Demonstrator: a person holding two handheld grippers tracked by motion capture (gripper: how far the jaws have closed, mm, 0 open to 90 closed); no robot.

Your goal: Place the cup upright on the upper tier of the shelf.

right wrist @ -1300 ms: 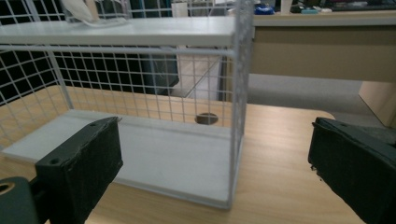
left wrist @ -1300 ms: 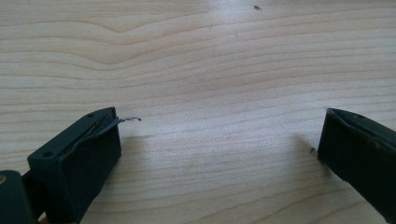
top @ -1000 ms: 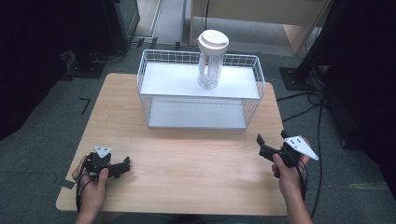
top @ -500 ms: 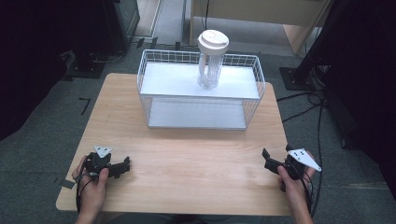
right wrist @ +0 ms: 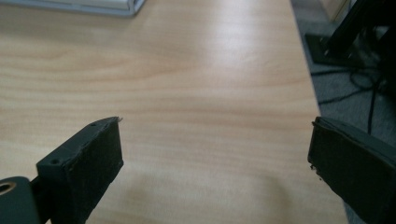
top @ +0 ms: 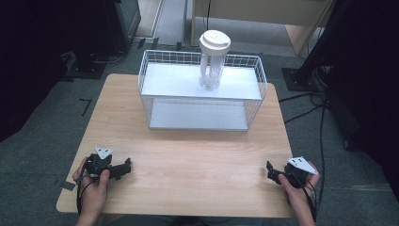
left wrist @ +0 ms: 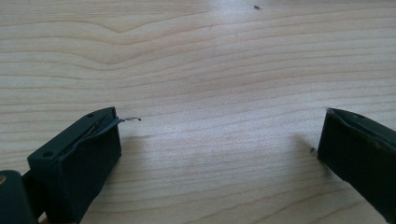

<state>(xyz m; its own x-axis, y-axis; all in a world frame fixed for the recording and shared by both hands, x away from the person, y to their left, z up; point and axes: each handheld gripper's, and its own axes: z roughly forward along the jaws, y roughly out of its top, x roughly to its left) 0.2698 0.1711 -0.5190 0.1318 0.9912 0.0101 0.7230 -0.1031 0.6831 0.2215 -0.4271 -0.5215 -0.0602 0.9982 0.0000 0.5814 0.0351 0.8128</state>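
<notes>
A white wire basket [top: 256, 84] with two shelves stands at the back middle of the wooden table [top: 188, 155]. On its upper shelf a clear tumbler with a white lid [top: 212, 61] stands upright. My left gripper [top: 126, 167] rests on the table near the front left corner, open, nothing between its jaws. In the left gripper view the left gripper [left wrist: 219, 140] has bare wood between its jaws. My right gripper [top: 270, 172] lies at the front right corner, also open and empty. The right gripper [right wrist: 215, 149] looks along the table's right edge.
Cables [top: 320, 101] and a black stand base [top: 296, 77] lie on the grey floor to the right of the table. A dark cabinet [top: 120, 19] stands behind on the left. Bare wood stretches between the basket and both grippers.
My right gripper has drawn back toward the front right corner of the table and sunk lower. The left gripper has stayed where it was.
</notes>
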